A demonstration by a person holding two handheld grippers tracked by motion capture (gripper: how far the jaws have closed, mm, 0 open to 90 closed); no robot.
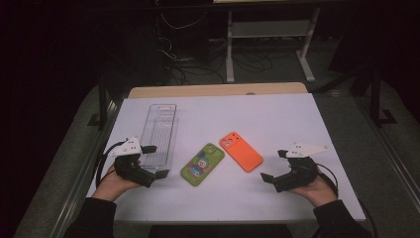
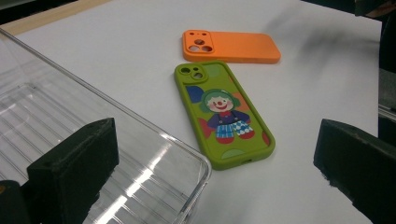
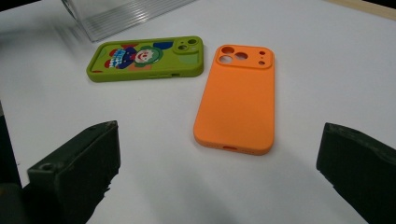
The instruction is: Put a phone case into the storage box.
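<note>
Left gripper view | clear tray (image 2: 140, 154) cut off | both claws wide, empty

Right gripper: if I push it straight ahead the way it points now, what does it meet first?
Probably the orange phone case: it lies flat between the open jaws' line in the right gripper view, with bare white table before it. The right gripper holds nothing. Depth is uncertain; it might pass above.

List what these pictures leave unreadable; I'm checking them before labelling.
- Clear tray: left gripper view, far end cut off by the frame edge; near part behind a jaw.
- Green case: high view, clown print too small to read.
- Orange case: underside against the table.
</note>
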